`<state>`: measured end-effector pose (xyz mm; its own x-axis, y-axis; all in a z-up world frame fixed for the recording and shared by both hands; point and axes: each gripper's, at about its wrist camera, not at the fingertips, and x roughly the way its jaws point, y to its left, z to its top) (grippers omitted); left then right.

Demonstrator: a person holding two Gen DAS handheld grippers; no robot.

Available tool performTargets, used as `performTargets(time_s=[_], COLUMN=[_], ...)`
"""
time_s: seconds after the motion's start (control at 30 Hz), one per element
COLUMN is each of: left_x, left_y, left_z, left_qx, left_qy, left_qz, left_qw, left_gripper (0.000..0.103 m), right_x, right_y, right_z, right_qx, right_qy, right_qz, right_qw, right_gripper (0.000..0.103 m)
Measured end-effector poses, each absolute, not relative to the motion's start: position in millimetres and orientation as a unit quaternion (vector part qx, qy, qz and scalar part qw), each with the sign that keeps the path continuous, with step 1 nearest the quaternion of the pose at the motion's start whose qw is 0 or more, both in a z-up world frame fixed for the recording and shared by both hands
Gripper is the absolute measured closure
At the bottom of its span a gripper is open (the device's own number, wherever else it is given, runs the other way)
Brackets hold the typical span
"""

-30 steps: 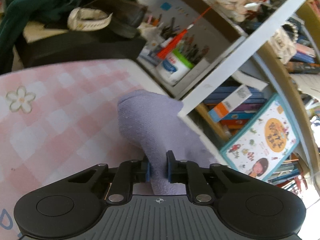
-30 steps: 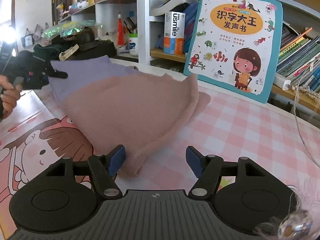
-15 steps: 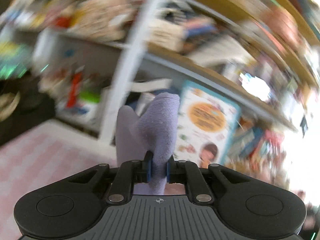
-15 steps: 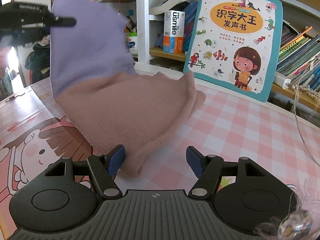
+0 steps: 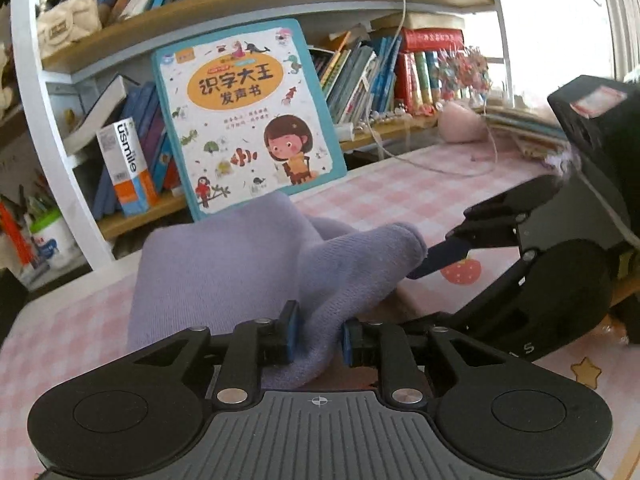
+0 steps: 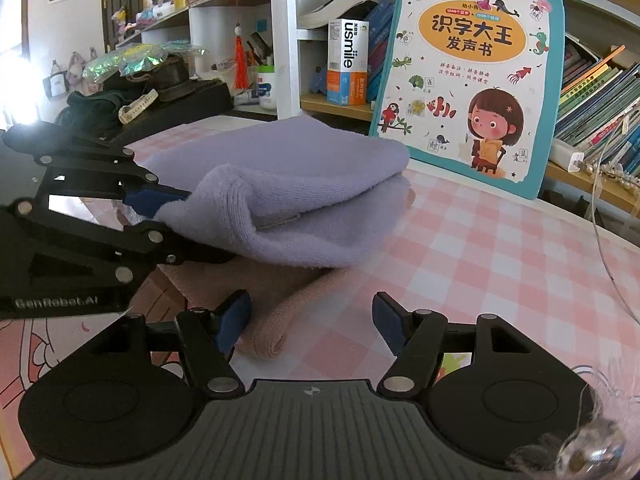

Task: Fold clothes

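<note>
A knitted garment lies on the pink checked table. Its purple half (image 6: 288, 184) is folded over onto its dusty-pink half (image 6: 276, 296). My left gripper (image 5: 318, 338) is shut on a bunched purple edge (image 5: 320, 280); it also shows in the right wrist view (image 6: 168, 208) at the left of the garment. My right gripper (image 6: 312, 320) is open and empty, with the pink edge between its fingers; it shows in the left wrist view (image 5: 440, 256) at the right.
A children's picture book (image 6: 468, 76) leans upright against the bookshelf behind the garment. A white usmile box (image 6: 348, 60) stands on the shelf. Dark clutter (image 6: 132, 92) sits at the back left. A thin cable (image 5: 432, 164) trails over the table.
My left gripper carried the purple half up and over, and laid it onto the pink half. The right gripper stayed in place and open.
</note>
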<state>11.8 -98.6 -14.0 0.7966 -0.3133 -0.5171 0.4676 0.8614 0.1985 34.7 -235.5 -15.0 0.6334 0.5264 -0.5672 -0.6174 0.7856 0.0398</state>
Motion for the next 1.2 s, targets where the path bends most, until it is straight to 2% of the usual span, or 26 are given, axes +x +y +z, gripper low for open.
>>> performTargets(time_s=[0.13,0.2,0.23,0.3,0.37,0.47,0.57,0.63,0.7,0.87,1.2], left_x=[10,11,12,12,13,20,23,22,21,10,3], left_y=[-96,-95,-92,-85,-82,-91,-101,-101,-93,-68,-5], left_z=[-10,-4,0,9,15,9,-4,-6,-1,25,43], left_qx=[0.131,0.109,0.092,0.052,0.03,0.038,0.062,0.054,0.017,-0.068,-0.087], left_qy=[0.236,0.225,0.216,0.19,0.176,0.206,0.244,0.257,0.266,0.249,0.213], left_qz=[-0.223,-0.227,-0.226,-0.22,-0.213,-0.221,-0.233,-0.248,-0.272,-0.317,-0.229], left_qw=[0.937,0.941,0.946,0.955,0.961,0.952,0.939,0.933,0.925,0.912,0.946], left_gripper=[0.059,0.061,0.069,0.076,0.076,0.075,0.061,0.039,0.033,0.033,0.034], right_x=[35,35,35,35,35,35,34,34,34,35,32], right_y=[-235,-235,-235,-234,-234,-234,-234,-234,-234,-236,-240], right_z=[-15,-15,-15,-15,-15,-15,-15,-16,-16,-16,-16], right_qx=[-0.081,-0.081,-0.081,-0.081,-0.082,-0.081,-0.081,-0.08,-0.08,-0.073,-0.056], right_qy=[0.286,0.286,0.286,0.286,0.286,0.286,0.286,0.286,0.287,0.29,0.295], right_qz=[0.317,0.317,0.317,0.317,0.317,0.317,0.317,0.317,0.317,0.318,0.311], right_qw=[0.901,0.901,0.901,0.901,0.901,0.901,0.901,0.901,0.9,0.9,0.902], right_gripper=[0.038,0.038,0.038,0.038,0.038,0.038,0.038,0.037,0.037,0.038,0.036])
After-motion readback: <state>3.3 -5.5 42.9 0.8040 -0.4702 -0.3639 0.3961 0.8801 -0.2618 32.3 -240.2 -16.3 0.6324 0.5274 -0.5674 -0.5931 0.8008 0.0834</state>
